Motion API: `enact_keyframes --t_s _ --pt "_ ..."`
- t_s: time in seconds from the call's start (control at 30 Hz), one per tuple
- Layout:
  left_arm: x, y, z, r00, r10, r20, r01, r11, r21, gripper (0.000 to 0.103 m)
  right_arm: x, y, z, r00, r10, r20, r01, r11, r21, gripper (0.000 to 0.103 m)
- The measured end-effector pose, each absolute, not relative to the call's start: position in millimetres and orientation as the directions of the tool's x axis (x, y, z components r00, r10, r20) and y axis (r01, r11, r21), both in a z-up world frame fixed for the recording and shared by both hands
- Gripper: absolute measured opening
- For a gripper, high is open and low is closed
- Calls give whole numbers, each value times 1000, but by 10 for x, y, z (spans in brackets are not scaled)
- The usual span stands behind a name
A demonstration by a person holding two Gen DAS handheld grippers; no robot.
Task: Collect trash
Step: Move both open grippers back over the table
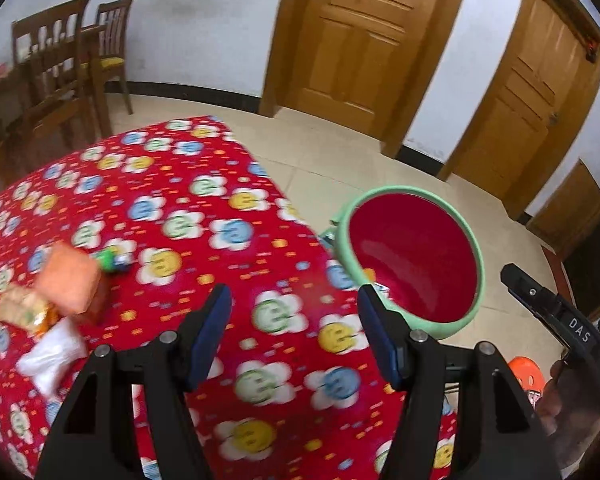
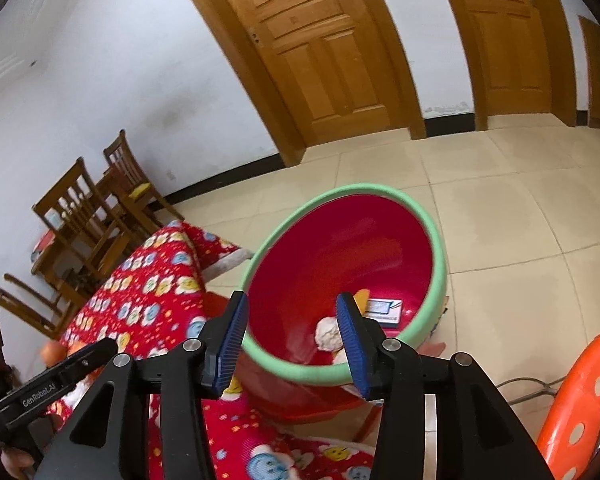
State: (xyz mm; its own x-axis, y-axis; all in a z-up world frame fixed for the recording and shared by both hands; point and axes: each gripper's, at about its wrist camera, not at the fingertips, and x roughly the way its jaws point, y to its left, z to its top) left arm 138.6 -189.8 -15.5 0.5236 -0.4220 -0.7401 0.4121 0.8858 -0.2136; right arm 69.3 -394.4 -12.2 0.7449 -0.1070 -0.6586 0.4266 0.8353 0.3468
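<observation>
A red basin with a green rim (image 1: 414, 264) stands beside the table's right edge; it also shows in the right wrist view (image 2: 340, 264). Inside it lie a crumpled white wad (image 2: 327, 334) and a small blue-and-white box (image 2: 384, 310). On the red flowered tablecloth (image 1: 204, 216), at the left, lie an orange packet (image 1: 69, 280), a crinkled snack wrapper (image 1: 22, 310), a white wrapper (image 1: 52, 356) and a small green item (image 1: 110, 261). My left gripper (image 1: 294, 308) is open and empty above the cloth. My right gripper (image 2: 292, 320) is open and empty over the basin's near rim.
Wooden chairs (image 1: 66, 76) stand beyond the table at the far left. Two wooden doors (image 1: 364, 32) are in the back wall. An orange plastic stool (image 2: 580, 396) stands at the right of the basin. The floor is pale tile (image 2: 500, 208).
</observation>
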Motion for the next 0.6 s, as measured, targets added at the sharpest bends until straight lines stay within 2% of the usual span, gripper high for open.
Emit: enact_keyframes --t_s 0.6 --pt "1464 -542 -345 601 -206 -772 139 978 -153 65 851 -3373 -63 738 -29 -674 327 889 321 57"
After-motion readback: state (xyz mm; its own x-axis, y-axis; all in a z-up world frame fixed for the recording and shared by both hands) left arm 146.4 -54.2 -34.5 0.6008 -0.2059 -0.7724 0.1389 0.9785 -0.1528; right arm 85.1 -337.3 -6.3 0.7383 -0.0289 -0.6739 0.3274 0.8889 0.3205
